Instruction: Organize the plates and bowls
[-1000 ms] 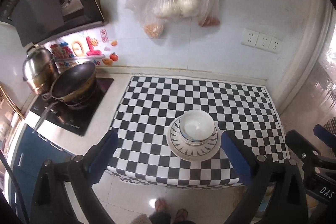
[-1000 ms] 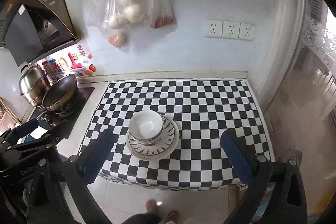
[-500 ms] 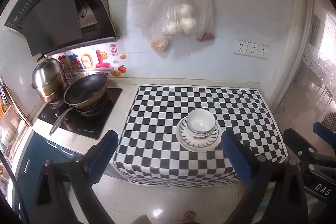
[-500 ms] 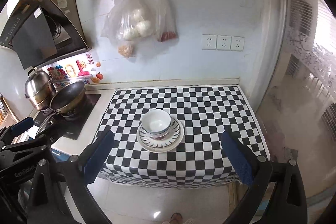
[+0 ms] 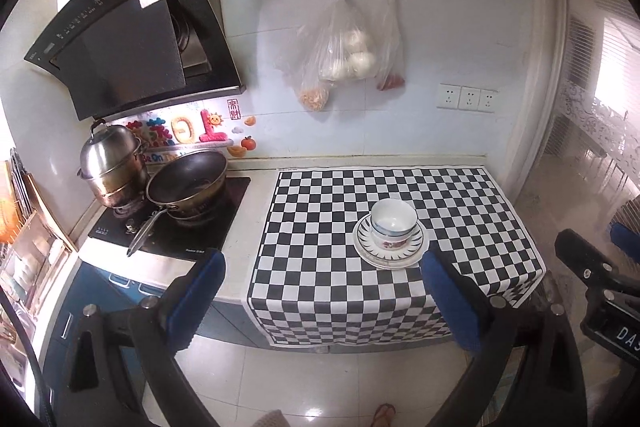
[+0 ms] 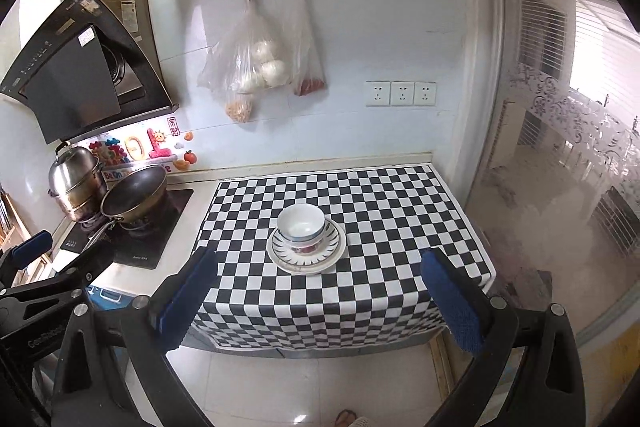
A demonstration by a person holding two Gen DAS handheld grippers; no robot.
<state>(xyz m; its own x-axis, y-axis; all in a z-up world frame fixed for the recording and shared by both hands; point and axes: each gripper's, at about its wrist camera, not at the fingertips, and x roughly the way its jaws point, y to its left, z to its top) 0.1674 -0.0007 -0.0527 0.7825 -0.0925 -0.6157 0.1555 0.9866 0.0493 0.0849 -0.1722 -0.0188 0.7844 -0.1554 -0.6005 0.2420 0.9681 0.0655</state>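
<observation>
A white bowl (image 5: pixel 392 222) with a flower pattern stands in a stack of patterned plates (image 5: pixel 387 255) on the black-and-white checkered cloth (image 5: pixel 320 227); the bowl (image 6: pixel 301 227) and plates (image 6: pixel 308 259) also show in the right wrist view. My left gripper (image 5: pixel 320 291) is open and empty, held back from the counter's front edge, over the floor. My right gripper (image 6: pixel 318 287) is open and empty, also well short of the counter. The right gripper's body (image 5: pixel 600 291) shows at the right edge of the left wrist view.
A wok (image 5: pixel 186 183) and a steel pot (image 5: pixel 110 163) sit on the stove at the left, under a black range hood (image 5: pixel 132 43). Plastic bags (image 5: pixel 344 59) hang from a wall rail. Sockets (image 5: pixel 466 98) are on the wall. A glass door (image 6: pixel 560 167) stands at the right.
Both grippers have pulled back and up, away from the counter; the bowl and plates look smaller and more of the kitchen shows. The bowl and plates have not moved.
</observation>
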